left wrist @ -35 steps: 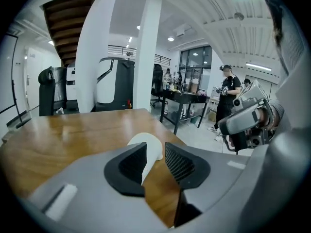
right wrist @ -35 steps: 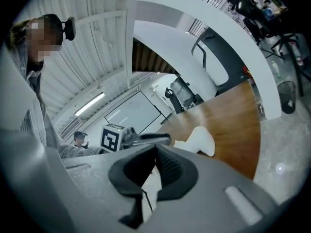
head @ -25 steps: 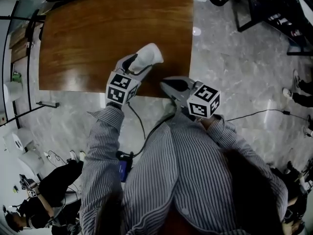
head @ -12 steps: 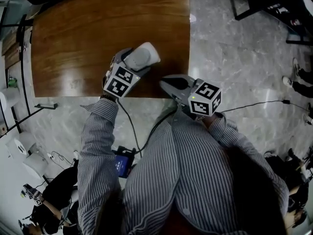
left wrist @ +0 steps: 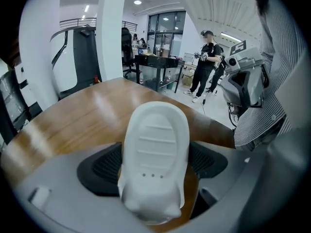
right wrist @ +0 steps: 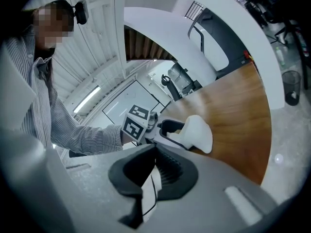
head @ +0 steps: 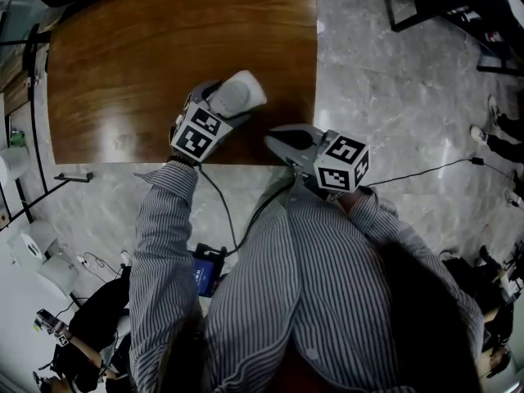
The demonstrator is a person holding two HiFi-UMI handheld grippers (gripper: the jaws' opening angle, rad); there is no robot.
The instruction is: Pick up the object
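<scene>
A white ribbed plastic object [head: 244, 90] lies on the brown wooden table [head: 147, 47], near its front right corner. My left gripper [head: 229, 101] straddles it, and its jaws are opening. In the left gripper view the object [left wrist: 155, 144] sits between the two black pads [left wrist: 103, 165], which stand a little off its sides. My right gripper [head: 272, 136] hovers at the table's front edge, just right of the object, shut and empty. Its pads [right wrist: 167, 171] meet in the right gripper view, which also shows the object [right wrist: 198, 132] and the left gripper [right wrist: 167, 128] ahead.
The table's right edge [head: 316, 72] drops to a marble floor with a cable [head: 426, 173]. Dark furniture [head: 442, 6] stands at the far right. A seated person [head: 90, 318] is at the lower left. Paper rolls [head: 12, 164] sit at the left. People [left wrist: 206, 62] stand beyond the table.
The left gripper's jaws have spread apart around the white object, which now lies flatter on the table. The right gripper has stayed in place, shut.
</scene>
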